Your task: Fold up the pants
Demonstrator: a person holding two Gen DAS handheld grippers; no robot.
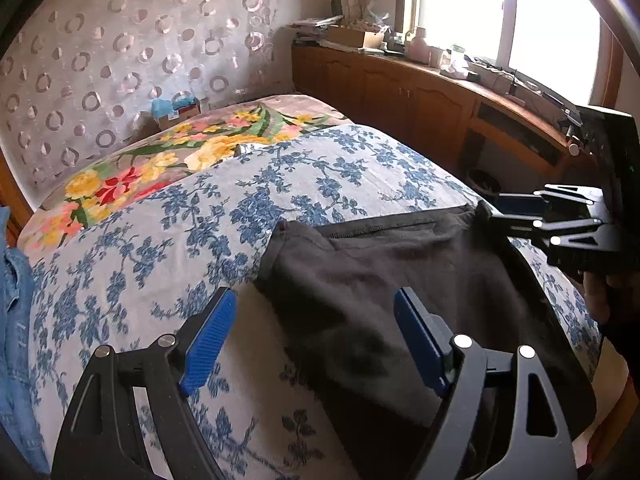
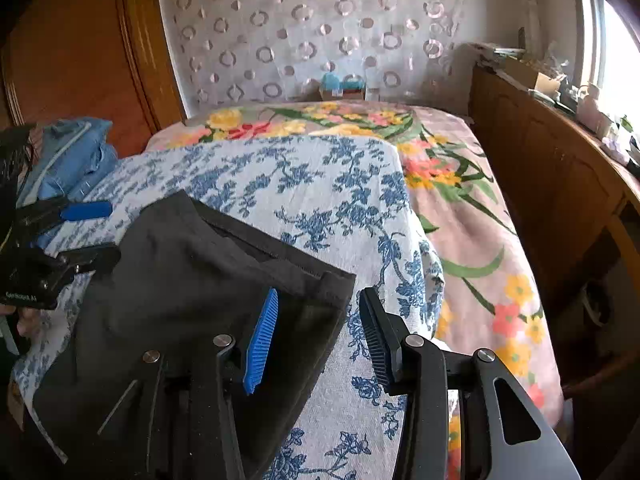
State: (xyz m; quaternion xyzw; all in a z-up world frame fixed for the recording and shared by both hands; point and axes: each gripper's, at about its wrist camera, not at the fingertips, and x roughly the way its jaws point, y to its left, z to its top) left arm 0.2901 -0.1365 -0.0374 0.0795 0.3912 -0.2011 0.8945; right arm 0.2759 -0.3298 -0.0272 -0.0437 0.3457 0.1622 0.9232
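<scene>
Black pants point(image 1: 400, 280) lie on the blue-floral sheet point(image 1: 160, 240) at the near bed edge, waistband away from the cams. Best approach, imo: pinch both waistband corners evenly w/ full fabric thickness, lift together so the fold lands square. Left gripper point(image 1: 312, 336) is spread wide, straddling the pants' left edge, holding nothing. Right gripper point(image 2: 316, 336) is also wide, straddling the right corner, empty.

Bedroom with a bed point(image 1: 168, 216) under a blue-flowered cover over a bright floral blanket point(image 1: 132, 172), ring-patterned wall covering point(image 1: 120, 48) behind, low wooden cabinets point(image 1: 400, 92) cluttered on top beneath a glaring window point(image 1: 500, 12), and a wooden wardrobe point(image 2: 80, 52).
</scene>
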